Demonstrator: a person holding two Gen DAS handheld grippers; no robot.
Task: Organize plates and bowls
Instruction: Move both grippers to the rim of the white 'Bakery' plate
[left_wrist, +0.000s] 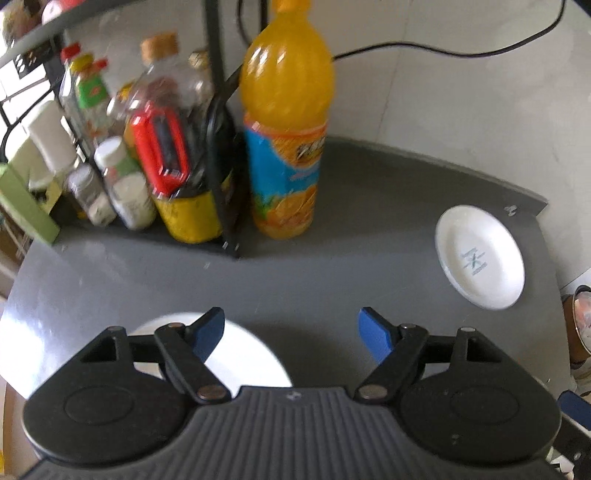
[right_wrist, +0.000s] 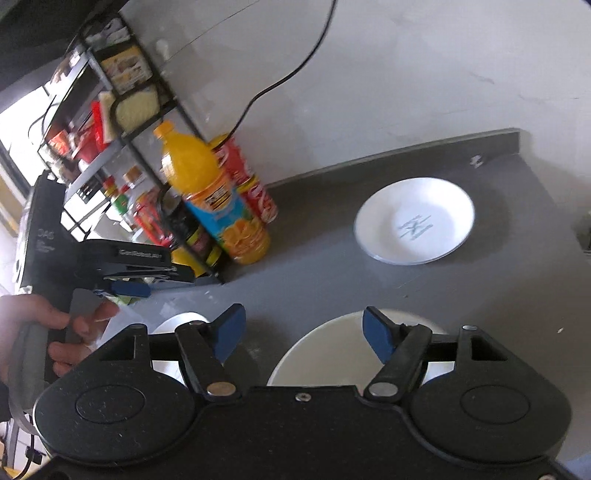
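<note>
At the bottom of the left wrist view the left gripper (left_wrist: 291, 332) has its blue-tipped fingers spread wide apart with nothing between them, hovering over the grey countertop (left_wrist: 314, 273). Under its left finger, at the lower left of that frame, lies a white dish (left_wrist: 251, 354), partly hidden by the gripper body; whether it is a plate or a bowl cannot be told from here. At the right edge of the frame a white plate (left_wrist: 480, 258) with a small grey mark in its centre rests flat near the corner of the countertop, well apart from the gripper. In the upper centre stands a tall orange juice bottle (left_wrist: 286, 122) just beside a black wire rack (left_wrist: 218, 92) crowded with bottles and jars in the upper left. In the right wrist view the right gripper (right_wrist: 304, 332) is likewise spread open and empty at the bottom of the frame. A white bowl (right_wrist: 332, 354) sits directly below and between its fingers, its rim showing in the lower centre. The marked plate appears in the right centre of that frame, apart from the bowl. At the left of that frame a hand (right_wrist: 55, 332) grips the handle of the left gripper, seen from the side, above the smaller white dish. A red can (right_wrist: 251, 181) stands behind the juice bottle, against the wall.
</note>
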